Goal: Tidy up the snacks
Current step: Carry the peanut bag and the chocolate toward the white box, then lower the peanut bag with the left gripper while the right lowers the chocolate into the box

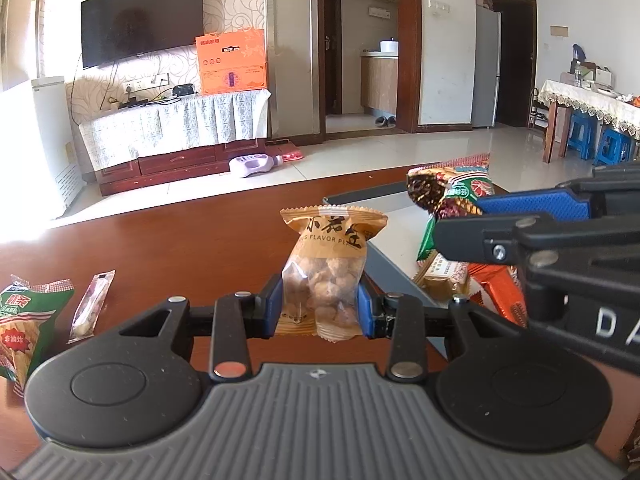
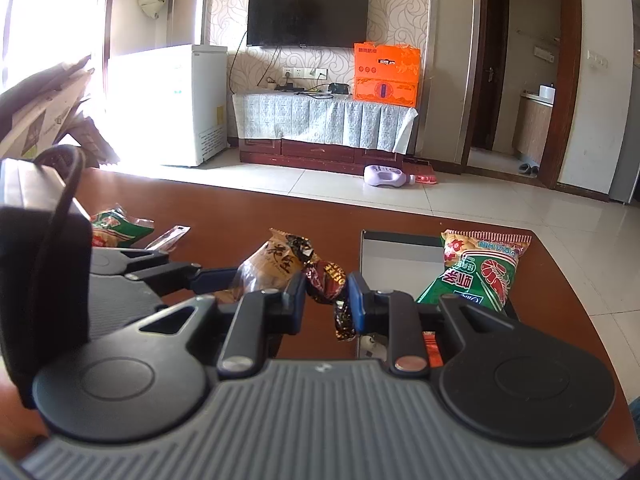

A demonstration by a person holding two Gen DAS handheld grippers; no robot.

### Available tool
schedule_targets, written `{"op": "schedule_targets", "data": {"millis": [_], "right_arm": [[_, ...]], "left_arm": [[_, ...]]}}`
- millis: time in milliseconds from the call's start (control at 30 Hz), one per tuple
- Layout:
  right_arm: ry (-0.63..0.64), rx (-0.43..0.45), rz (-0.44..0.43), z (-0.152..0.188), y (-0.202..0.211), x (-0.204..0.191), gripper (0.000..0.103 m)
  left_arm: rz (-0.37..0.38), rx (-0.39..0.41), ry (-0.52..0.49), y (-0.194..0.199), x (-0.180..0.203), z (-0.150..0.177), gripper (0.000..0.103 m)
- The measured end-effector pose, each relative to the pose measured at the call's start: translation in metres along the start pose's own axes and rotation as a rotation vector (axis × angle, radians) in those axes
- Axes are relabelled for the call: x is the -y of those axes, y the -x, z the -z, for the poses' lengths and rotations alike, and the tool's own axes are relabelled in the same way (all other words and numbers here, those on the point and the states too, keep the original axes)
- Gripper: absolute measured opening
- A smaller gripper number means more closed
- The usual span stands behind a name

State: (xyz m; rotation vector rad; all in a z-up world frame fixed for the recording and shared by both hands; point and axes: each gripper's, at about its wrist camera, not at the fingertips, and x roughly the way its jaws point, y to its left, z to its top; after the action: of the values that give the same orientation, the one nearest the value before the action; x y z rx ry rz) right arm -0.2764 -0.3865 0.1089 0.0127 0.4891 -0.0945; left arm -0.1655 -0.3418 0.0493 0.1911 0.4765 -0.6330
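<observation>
My left gripper (image 1: 320,304) pinches a peanut packet (image 1: 326,276), right gripper (image 2: 326,300) a dark candy (image 2: 326,280); release both low over the gray tray (image 2: 396,254) ahead-right.

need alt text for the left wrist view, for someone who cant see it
The left hand-held gripper holds a tan peanut packet upright above a reddish wooden table. The right hand-held gripper carries a dark candy over a grey tray of snacks.
</observation>
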Motion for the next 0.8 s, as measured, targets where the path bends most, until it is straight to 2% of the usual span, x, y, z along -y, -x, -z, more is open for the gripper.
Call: {"op": "schedule_targets", "data": {"millis": [800], "right_arm": [[-0.032, 0.012, 0.053, 0.008, 0.014, 0.028, 0.026]], "left_arm": [[0.056, 0.011, -0.039, -0.022, 0.034, -0.008, 0.043]]}}
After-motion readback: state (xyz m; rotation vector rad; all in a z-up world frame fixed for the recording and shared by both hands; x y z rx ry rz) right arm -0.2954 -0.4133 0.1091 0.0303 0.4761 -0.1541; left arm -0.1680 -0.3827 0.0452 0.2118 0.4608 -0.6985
